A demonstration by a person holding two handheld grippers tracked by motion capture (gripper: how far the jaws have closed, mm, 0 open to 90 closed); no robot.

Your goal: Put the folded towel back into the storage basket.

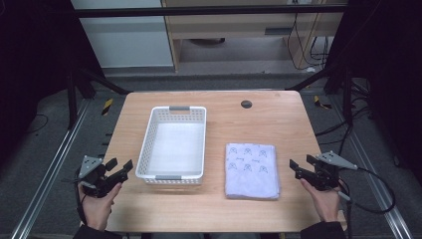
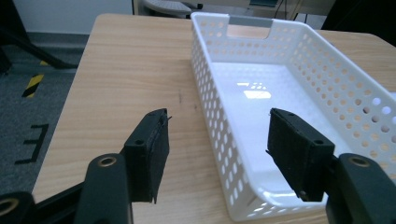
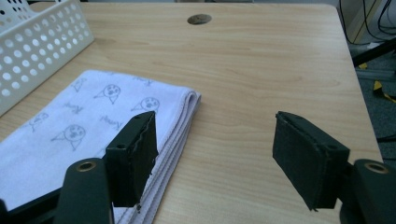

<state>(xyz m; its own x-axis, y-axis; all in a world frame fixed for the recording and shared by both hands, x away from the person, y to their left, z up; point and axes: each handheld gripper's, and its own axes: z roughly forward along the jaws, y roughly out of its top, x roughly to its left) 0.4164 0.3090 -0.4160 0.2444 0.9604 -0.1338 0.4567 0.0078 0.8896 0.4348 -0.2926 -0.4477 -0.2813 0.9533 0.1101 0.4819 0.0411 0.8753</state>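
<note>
- A wooden table (image 1: pixel 259 124) has a white basket (image 1: pixel 149 139) with little holes on it. The basket has nothing in it.
- A folded cloth (image 1: pixel 252 170) lies flat just to the right of the basket. It is pale purple with small drawings on it.
- A small dark round spot (image 1: pixel 246 104) is in the table top near the far edge.
- The left gripper (image 1: pixel 120 168) is at the left near corner of the table, close to the basket's near end. Its jaws are wide apart and hold nothing.
- The right gripper (image 1: pixel 301 166) is at the right side, near the cloth's right edge. Its jaws are wide apart too, with nothing between them.
- A hand (image 1: pixel 98 201) holds the left gripper from below.
</note>
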